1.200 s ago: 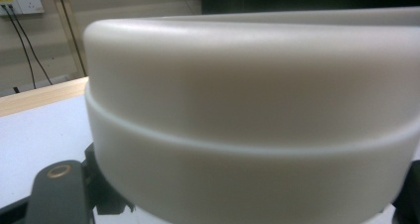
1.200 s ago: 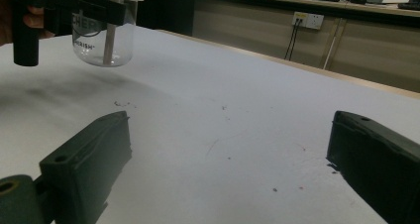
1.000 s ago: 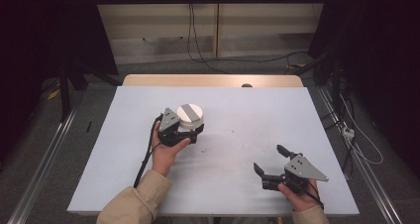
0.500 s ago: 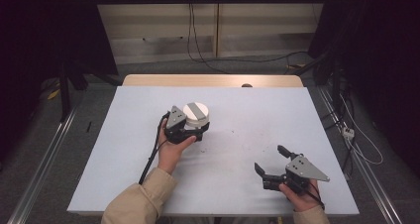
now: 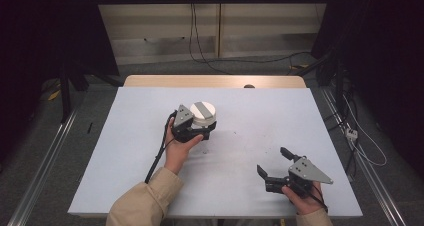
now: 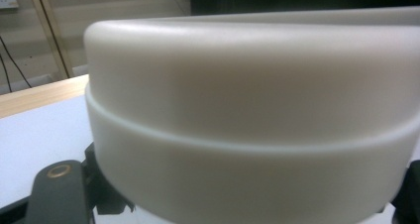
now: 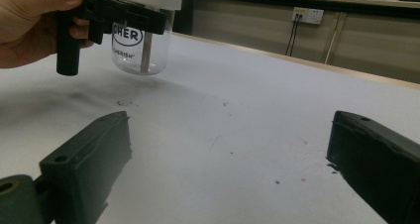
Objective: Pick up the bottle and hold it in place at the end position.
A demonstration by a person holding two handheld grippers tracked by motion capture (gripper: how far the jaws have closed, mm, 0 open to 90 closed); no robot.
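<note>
A clear jar (image 7: 142,45) with a wide white lid (image 5: 202,111) and dark lettering is left of the table's middle. My left gripper (image 5: 204,128) is shut on it just under the lid, with its black jaws on both sides of the neck. The lid (image 6: 247,110) looms very close in the left gripper view. From the right gripper view, a hand holds that gripper (image 7: 130,15) around the jar; the jar's base hangs close to the table, and contact cannot be told. My right gripper (image 5: 272,161) rests open near the front right, with nothing between its jaws (image 7: 228,159).
The white table top (image 5: 125,151) bears small dark specks and scuffs near its middle (image 7: 223,105). A wooden strip (image 5: 210,81) runs along the far edge. Cables hang on the wall behind, and a rail lies on the floor at each side.
My left gripper has carried the jar a little to the right and slightly farther away. The right gripper has stayed where it was, still open.
</note>
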